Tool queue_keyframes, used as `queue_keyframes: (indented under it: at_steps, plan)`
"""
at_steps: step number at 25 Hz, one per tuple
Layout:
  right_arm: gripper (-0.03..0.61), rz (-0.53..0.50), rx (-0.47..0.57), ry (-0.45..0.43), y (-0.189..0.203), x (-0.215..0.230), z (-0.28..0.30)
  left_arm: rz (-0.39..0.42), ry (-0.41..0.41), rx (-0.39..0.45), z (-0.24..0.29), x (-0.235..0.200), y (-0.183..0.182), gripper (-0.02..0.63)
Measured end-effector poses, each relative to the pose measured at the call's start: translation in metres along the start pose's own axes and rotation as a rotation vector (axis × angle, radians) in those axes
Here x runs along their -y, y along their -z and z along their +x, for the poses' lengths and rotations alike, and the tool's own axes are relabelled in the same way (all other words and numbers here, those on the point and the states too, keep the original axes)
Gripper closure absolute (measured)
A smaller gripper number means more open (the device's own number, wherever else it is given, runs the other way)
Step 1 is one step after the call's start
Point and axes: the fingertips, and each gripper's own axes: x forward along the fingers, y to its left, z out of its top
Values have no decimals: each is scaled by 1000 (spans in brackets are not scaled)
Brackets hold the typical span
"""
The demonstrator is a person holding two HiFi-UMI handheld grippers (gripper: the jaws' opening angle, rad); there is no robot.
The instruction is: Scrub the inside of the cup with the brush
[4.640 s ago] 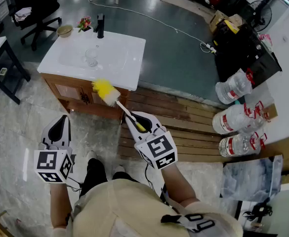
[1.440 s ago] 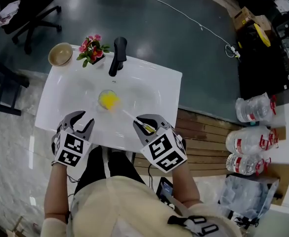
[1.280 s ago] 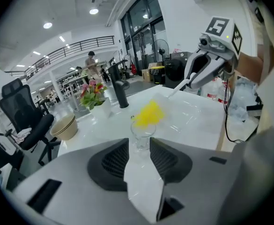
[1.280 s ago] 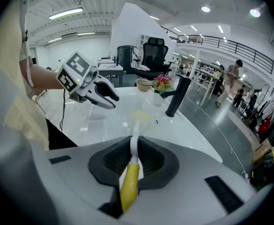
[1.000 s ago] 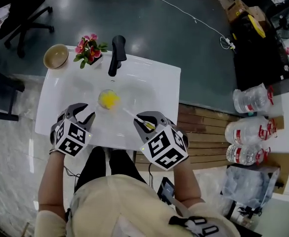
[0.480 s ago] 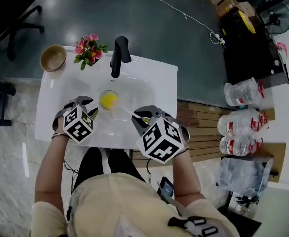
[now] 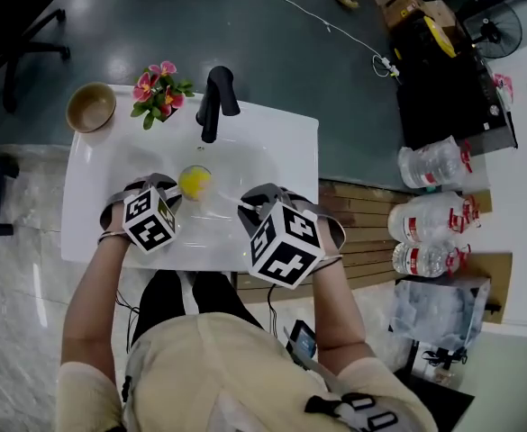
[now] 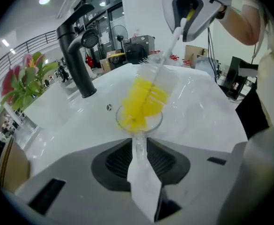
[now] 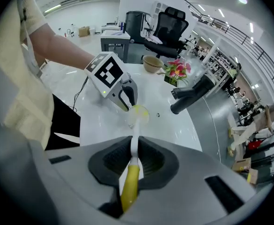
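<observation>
A small clear cup [image 7: 195, 183] stands in the white sink basin [image 7: 272, 151], with the brush's yellow bristle head [image 8: 144, 102] inside it. My right gripper [image 7: 254, 212] is shut on the brush's yellow handle [image 9: 129, 186], and the white stem runs forward into the cup [image 9: 137, 114]. My left gripper [image 7: 166, 202] is at the cup's near left side, its jaws closing. In the left gripper view the cup's [image 8: 139, 123] clear near wall fills the narrow gap between the pads of the left gripper [image 8: 137, 149].
A black faucet [image 7: 213, 102] rises behind the cup. Pink flowers [image 7: 158, 90] and a tan bowl [image 7: 91, 106] sit on the counter's back left corner. Large water bottles [image 7: 430, 205] lie on the floor to the right, beside wooden planks.
My left gripper has moved in from the counter's front left to the cup's side. The right gripper has kept the brush head in the cup.
</observation>
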Motion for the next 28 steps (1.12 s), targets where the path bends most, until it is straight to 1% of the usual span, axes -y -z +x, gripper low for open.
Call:
queue_keyframes:
  at_steps: [4, 9, 14, 21, 28]
  plan:
    - [529, -42, -37, -10, -6, 1, 3, 26, 24, 17, 1, 3, 0, 515]
    - [529, -95, -81, -24, -11, -1, 14, 54, 23, 22, 3, 1, 2, 548]
    - [531, -125, -107, -38, -17, 2, 28, 49, 29, 14, 7, 1, 2, 548]
    - [531, -144, -142, -48, -23, 4, 47, 52, 31, 14, 7, 1, 3, 548]
    - [531, -113, -139, -47, -21, 3, 56, 75, 7, 2, 7, 1, 2, 548]
